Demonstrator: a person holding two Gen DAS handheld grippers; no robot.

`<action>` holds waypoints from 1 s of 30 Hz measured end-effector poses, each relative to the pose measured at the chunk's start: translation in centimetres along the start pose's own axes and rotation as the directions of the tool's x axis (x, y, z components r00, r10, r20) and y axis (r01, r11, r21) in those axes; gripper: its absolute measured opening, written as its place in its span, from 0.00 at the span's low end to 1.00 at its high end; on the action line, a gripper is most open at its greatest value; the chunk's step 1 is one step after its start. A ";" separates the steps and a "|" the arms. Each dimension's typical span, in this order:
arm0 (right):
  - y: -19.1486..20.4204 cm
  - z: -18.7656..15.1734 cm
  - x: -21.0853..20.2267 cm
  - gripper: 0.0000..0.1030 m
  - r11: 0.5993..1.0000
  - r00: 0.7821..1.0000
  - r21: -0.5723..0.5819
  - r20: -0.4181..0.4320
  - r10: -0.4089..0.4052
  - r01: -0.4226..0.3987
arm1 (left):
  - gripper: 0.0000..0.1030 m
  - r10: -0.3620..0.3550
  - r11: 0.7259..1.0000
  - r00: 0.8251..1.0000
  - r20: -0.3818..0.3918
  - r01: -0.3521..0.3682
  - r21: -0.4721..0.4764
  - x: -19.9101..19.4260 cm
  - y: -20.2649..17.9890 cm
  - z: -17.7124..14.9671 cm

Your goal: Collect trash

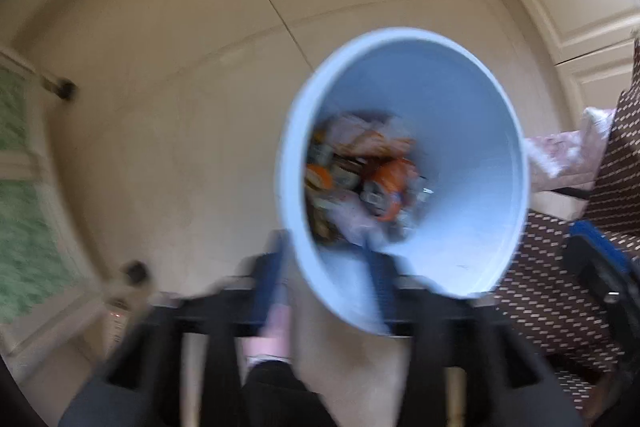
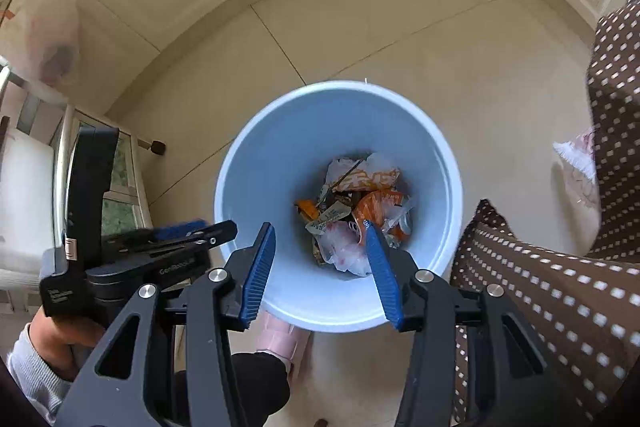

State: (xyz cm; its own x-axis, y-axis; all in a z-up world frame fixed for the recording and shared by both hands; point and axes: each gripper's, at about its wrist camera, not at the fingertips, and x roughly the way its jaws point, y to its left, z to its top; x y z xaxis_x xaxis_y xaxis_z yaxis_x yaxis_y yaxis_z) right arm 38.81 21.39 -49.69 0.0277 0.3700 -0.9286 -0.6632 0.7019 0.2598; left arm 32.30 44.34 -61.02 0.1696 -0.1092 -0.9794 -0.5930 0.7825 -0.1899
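Observation:
A light blue trash bin (image 2: 256, 171) stands on the tiled floor and holds several crumpled wrappers (image 2: 356, 211), orange, white and clear. My right gripper (image 2: 320, 239) is open and empty above the bin's near rim. My left gripper (image 1: 324, 255) is blurred, with its blue fingers (image 1: 270, 279) apart on either side of the bin's (image 1: 460, 155) near rim; the wrappers (image 1: 360, 183) lie inside. It also shows in the right wrist view (image 2: 188, 231) at the bin's left edge.
A brown dotted sofa cover (image 2: 560, 287) is on the right. A white cabinet with green glass (image 1: 20, 187) stands at left. A small bottle (image 1: 124, 291) stands on the floor. A clear plastic bag (image 2: 52, 39) hangs at upper left. My pink slipper (image 2: 280, 339) is below the bin.

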 end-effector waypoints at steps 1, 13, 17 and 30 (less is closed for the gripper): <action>0.1 0.0 -1.0 0.47 1.000 1.000 -0.003 0.016 -0.003 0.003 | 0.50 0.017 0.999 0.999 0.034 -0.018 0.027 -0.9 -0.2 0.0; 2.8 -0.8 -13.8 0.50 0.998 0.975 -0.024 0.214 -0.056 0.063 | 0.50 0.075 0.963 0.939 0.336 -0.156 0.221 -14.6 -3.5 -1.5; 4.4 -2.4 -20.0 0.52 0.990 0.944 -0.058 0.313 -0.105 0.130 | 0.53 -0.029 0.980 0.899 0.437 -0.060 0.190 -22.1 -4.8 -3.3; 4.8 -13.0 -41.5 0.63 0.938 0.721 0.056 0.625 -0.301 0.343 | 0.65 -0.230 0.931 0.732 0.641 -0.027 0.365 -41.1 -16.0 -15.0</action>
State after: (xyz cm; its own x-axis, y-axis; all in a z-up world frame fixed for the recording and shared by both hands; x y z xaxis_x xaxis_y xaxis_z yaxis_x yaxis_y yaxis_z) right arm 24.71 1.50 -13.35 0.6865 0.4357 -0.5821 -0.5708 0.8189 -0.0602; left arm 23.03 27.10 -18.74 0.7650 0.1328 -0.6302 -0.2694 0.9548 -0.1258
